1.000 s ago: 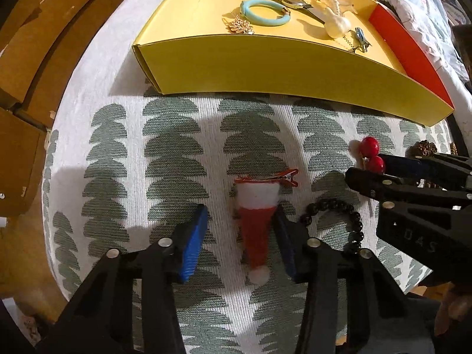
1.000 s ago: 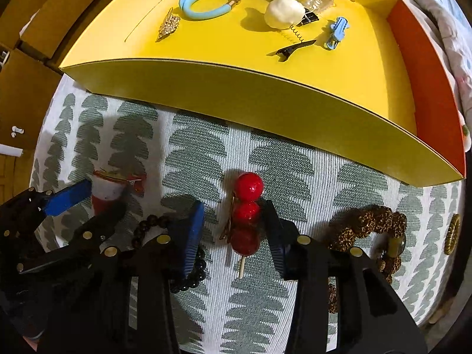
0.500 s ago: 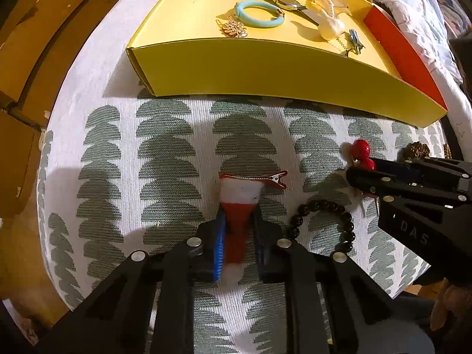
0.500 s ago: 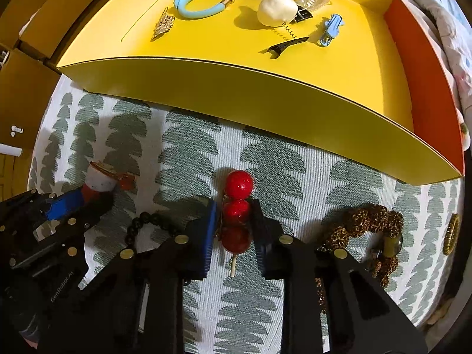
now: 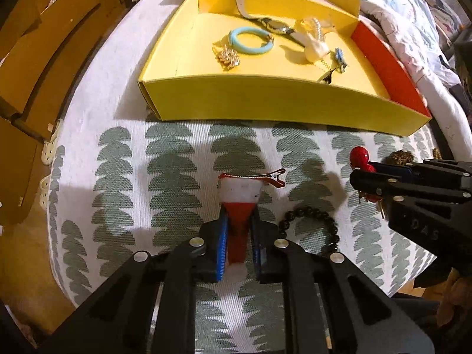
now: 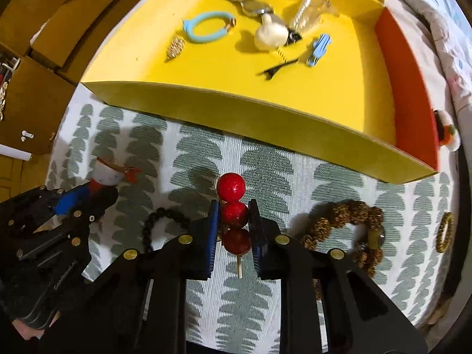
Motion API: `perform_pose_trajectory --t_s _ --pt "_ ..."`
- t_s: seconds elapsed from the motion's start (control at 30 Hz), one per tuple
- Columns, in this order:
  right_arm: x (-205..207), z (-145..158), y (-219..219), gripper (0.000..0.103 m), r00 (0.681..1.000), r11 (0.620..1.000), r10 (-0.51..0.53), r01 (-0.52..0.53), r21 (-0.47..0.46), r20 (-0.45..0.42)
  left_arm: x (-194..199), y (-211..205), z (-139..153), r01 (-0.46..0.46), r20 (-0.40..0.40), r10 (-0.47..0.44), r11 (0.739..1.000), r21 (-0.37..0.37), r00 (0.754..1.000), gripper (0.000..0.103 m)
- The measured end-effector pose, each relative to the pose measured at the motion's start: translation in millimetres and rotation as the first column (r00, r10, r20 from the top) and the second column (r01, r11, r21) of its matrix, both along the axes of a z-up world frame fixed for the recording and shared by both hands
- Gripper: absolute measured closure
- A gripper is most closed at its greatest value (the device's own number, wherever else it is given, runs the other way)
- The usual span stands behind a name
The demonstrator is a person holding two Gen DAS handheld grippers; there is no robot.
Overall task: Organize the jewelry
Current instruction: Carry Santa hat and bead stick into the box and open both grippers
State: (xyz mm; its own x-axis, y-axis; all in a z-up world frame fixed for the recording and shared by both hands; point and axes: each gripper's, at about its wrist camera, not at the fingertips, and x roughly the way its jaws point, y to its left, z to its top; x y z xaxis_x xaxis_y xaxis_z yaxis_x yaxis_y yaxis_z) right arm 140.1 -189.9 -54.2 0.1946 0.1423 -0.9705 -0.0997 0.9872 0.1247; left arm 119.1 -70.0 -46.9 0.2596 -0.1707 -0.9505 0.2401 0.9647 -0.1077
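Observation:
My left gripper (image 5: 238, 221) is shut on a red and white Santa-hat hair clip (image 5: 240, 197) and holds it just above the patterned cloth. My right gripper (image 6: 233, 209) is shut on a red berry-skewer hair clip (image 6: 233, 212), lifted off the cloth. The yellow box (image 5: 265, 97) lies ahead with a blue bangle (image 5: 250, 40), a gold brooch (image 5: 227, 57), a watch (image 5: 275, 25), a white shell clip (image 5: 315, 48) and small clips inside. In the right wrist view the left gripper (image 6: 88, 194) is at the left with the hat clip (image 6: 106, 174).
A black bead bracelet (image 5: 312, 224) lies between the grippers on the tree-patterned cloth (image 5: 171, 177). A brown bead bracelet (image 6: 345, 227) and a gold ring (image 6: 445, 233) lie at the right. Cardboard boxes (image 5: 38, 44) stand at the left. The box has a red end wall (image 6: 410, 94).
Both grippers closed from open: the left onto the Santa-hat clip, the right onto the red berry skewer. Both have since lifted and drawn back from the box slightly.

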Motion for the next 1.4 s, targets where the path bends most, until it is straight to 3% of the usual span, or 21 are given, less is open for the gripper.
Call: perform_pose_trajectory --t_s 0.3,0.6,0.7,1.0,1.13,1.4 --pt "5 56 -23 0.082 0.994 0.995 -0.025 0.015 0.098 0.102 -6 3 39 0.011 0.048 -0.007 0.996 -0.084 0.999 0.089" --pt "50 92 -43 0.082 0.98 0.991 -0.092 0.073 0.113 0.175 46 -9 77 -0.015 0.118 0.034 0.987 -0.161 0.992 0.089" --pt "68 87 -57 0.082 0.975 0.988 -0.135 0.117 0.105 0.176 68 -21 77 -0.007 0.118 0.028 0.984 -0.176 0.993 0.089" --pt "105 45 -77 0.082 0.977 0.982 -0.18 0.173 0.072 0.111 121 -37 36 -0.045 0.024 0.05 0.982 -0.182 0.998 0.089" --pt "112 29 -79 0.082 0.98 0.982 -0.182 0.177 0.06 0.084 131 -39 18 -0.061 -0.017 0.059 0.981 -0.183 0.998 0.089" --pt "116 13 -76 0.082 0.983 0.985 -0.172 0.17 0.037 0.07 138 -41 5 -0.052 -0.015 0.051 0.987 -0.153 0.999 0.089"
